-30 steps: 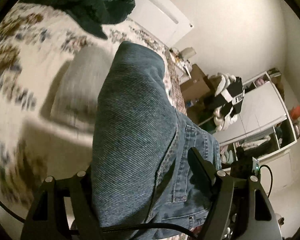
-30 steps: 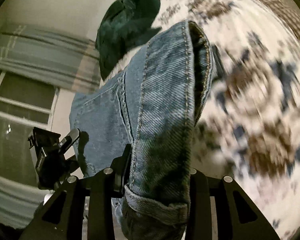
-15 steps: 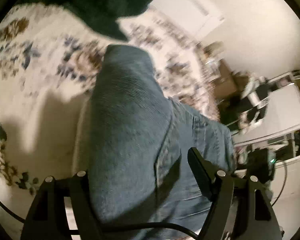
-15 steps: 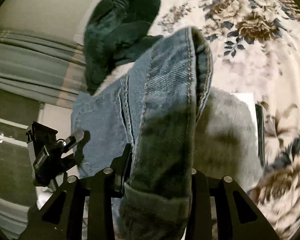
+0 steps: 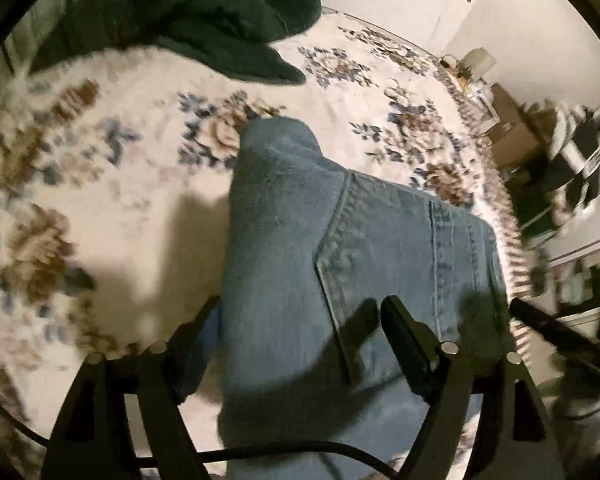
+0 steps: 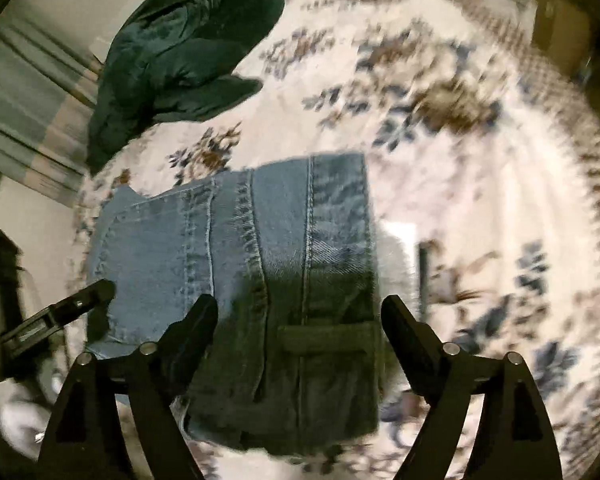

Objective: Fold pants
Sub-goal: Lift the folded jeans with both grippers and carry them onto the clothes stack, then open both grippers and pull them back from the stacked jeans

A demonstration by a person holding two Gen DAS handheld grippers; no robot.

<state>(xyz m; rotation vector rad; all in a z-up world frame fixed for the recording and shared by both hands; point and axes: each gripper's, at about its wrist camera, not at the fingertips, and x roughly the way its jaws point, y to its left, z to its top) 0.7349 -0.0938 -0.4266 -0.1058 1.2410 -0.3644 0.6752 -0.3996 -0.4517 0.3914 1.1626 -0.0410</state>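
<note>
The folded blue jeans (image 5: 340,260) lie flat on the floral bedspread (image 5: 100,200). They also show in the right wrist view (image 6: 260,264), with seams and a belt loop facing up. My left gripper (image 5: 300,320) is open, its fingers spread either side of the jeans just above them. My right gripper (image 6: 296,316) is open too, its fingers wide apart over the near end of the jeans. Neither holds the cloth. The left gripper's finger (image 6: 60,312) shows at the left edge of the jeans in the right wrist view.
A dark green garment (image 5: 204,12) lies bunched at the far side of the bed, and shows in the right wrist view (image 6: 180,52). A folded grey item (image 6: 396,256) lies under the jeans' right side. Shelves and clutter (image 5: 560,160) stand beyond the bed's right edge.
Both grippers held the jeans lifted and shut on them; they have lowered the jeans flat onto the bed, opened and let go.
</note>
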